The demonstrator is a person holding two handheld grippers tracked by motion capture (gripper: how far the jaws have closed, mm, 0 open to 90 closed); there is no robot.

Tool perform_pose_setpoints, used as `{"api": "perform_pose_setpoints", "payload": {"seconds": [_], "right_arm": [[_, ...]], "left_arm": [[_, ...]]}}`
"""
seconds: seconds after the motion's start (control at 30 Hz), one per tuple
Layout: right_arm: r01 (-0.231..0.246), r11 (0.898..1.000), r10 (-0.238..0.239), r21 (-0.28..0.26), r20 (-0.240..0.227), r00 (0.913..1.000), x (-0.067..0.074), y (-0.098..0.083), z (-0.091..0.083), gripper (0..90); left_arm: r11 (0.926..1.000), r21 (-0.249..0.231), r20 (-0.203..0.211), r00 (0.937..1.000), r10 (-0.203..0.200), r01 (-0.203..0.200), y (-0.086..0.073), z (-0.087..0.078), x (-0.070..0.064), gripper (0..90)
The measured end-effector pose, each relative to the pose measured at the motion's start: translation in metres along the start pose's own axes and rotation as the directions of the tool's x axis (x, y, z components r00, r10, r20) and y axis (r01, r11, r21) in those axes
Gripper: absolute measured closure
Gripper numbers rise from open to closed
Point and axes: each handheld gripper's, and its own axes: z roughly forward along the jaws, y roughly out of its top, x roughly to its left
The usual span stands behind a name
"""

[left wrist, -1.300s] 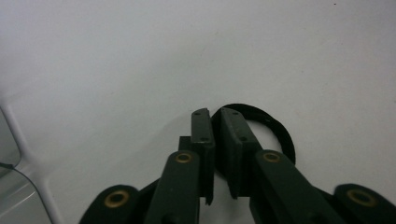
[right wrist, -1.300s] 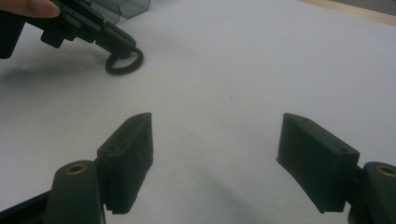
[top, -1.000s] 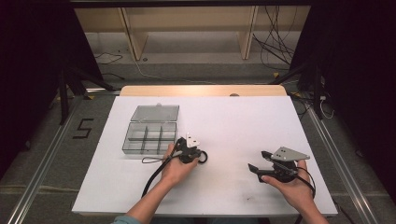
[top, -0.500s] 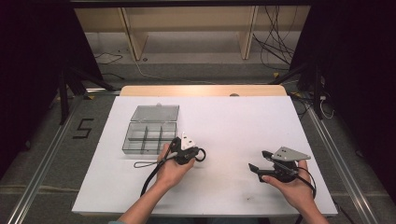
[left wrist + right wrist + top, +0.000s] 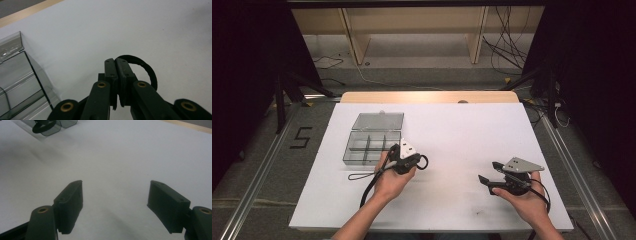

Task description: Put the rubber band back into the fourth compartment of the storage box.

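Note:
A black elastic ring (image 5: pixel 149 72) is pinched at its edge between the shut jaws of my left gripper (image 5: pixel 115 63). In the high view that gripper (image 5: pixel 414 160) is held just right of a clear compartment box (image 5: pixel 371 142), with the ring (image 5: pixel 424 161) sticking out to the right. The box's lid (image 5: pixel 378 121) lies open behind it, and its clear wall (image 5: pixel 37 80) stands close on the left in the left gripper view. My right gripper (image 5: pixel 490 172) hovers low over the table's right front, its jaws wide open (image 5: pixel 115 195) over bare white surface.
The white table top (image 5: pixel 462 135) has a wooden strip (image 5: pixel 427 97) along its far edge. The left gripper's cable (image 5: pixel 362 176) trails over the table in front of the box. Far off in the right gripper view, the black ring (image 5: pixel 43 125) shows against the box.
My left gripper, still holding the ring, has shifted a little to the left, closer to the box. The right gripper has stayed where it was.

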Motion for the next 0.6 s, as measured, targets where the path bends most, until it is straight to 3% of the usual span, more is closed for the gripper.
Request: {"api": "perform_pose_setpoints", "payload": {"seconds": [0.23, 0.6], "right_arm": [[-0.005, 1.0, 0.005, -0.001, 0.001, 1.0, 0.0, 0.0, 0.0, 29.1], [-0.005, 1.0, 0.005, -0.005, -0.003, 1.0, -0.001, 0.0, -0.001, 29.1]], "left_arm": [[0.9999, -0.001, -0.017, 0.9998, 0.014, -0.014, -0.001, -0.008, 0.005, 87.0], [0.9996, -0.027, -0.067, 0.9977, -0.008, 0.006, 0.001, -0.025, 0.023, 87.2]]}}
